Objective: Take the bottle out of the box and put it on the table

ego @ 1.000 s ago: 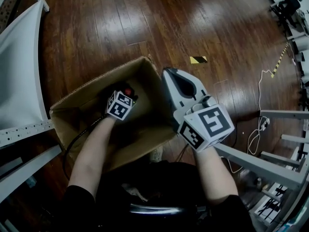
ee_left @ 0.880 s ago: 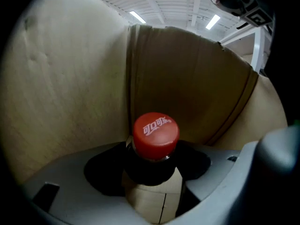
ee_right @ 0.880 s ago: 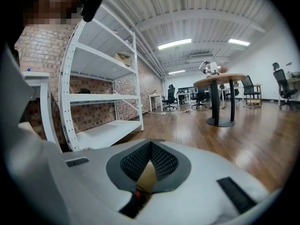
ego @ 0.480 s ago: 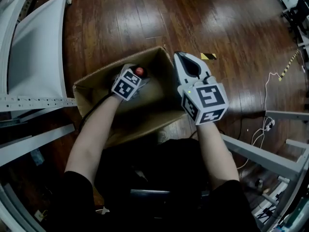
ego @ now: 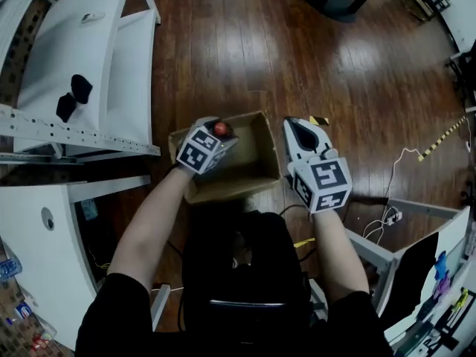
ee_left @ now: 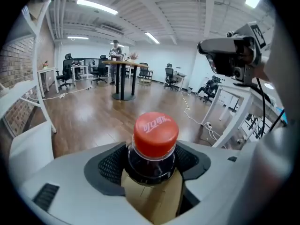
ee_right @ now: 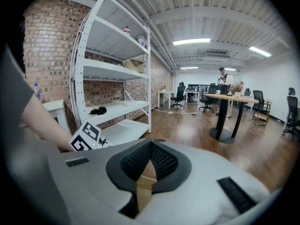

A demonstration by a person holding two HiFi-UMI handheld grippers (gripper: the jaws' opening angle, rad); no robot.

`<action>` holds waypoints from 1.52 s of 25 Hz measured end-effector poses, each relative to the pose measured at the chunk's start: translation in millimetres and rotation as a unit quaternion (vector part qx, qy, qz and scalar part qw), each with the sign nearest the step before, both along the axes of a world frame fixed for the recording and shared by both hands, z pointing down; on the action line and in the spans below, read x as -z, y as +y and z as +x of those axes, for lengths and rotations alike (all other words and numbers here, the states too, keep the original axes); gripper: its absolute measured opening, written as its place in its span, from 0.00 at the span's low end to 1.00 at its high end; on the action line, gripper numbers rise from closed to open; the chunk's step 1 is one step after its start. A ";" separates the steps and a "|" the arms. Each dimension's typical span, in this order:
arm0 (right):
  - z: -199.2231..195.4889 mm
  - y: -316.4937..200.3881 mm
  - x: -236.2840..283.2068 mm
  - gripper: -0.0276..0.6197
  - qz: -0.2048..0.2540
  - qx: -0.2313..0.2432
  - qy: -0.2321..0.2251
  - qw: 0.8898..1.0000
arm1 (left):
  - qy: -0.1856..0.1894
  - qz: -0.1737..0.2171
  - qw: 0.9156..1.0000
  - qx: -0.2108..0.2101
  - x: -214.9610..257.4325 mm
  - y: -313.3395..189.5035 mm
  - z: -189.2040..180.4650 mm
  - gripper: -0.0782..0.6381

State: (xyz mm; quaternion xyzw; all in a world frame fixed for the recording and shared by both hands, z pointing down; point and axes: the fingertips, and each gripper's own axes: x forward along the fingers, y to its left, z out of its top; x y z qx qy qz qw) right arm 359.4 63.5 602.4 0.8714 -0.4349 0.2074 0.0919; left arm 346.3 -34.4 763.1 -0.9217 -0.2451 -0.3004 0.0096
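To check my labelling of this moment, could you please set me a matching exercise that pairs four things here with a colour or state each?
Things:
1. cap
2. box
3. left gripper
4. right gripper

Colours or states:
A. brown, on the floor
B. jaws together, nothing held
C. red
D. shut on the bottle

Pairs: 1-C, 2-A, 3-D, 4-B
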 end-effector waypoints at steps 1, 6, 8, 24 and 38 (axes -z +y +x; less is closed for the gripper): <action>-4.6 -2.9 23.3 0.04 0.000 0.008 -0.002 1.000 | 0.003 -0.004 1.000 0.010 31.6 -5.0 -3.0 0.54; -40.5 -17.4 130.1 0.04 -0.012 0.050 -0.028 0.998 | 0.013 -0.013 0.998 0.055 186.7 -17.0 -45.5 0.54; -58.2 -33.5 168.6 0.04 -0.001 0.084 -0.039 0.996 | 0.013 -0.015 0.997 0.074 242.5 -22.9 -73.3 0.54; -219.6 -254.8 296.4 0.04 0.047 0.475 0.019 0.878 | 0.082 0.063 0.912 0.396 425.7 -199.4 -282.6 0.54; -548.9 -325.8 339.3 0.04 0.051 0.693 0.089 0.714 | 0.064 0.095 0.753 0.648 452.6 -232.7 -659.8 0.54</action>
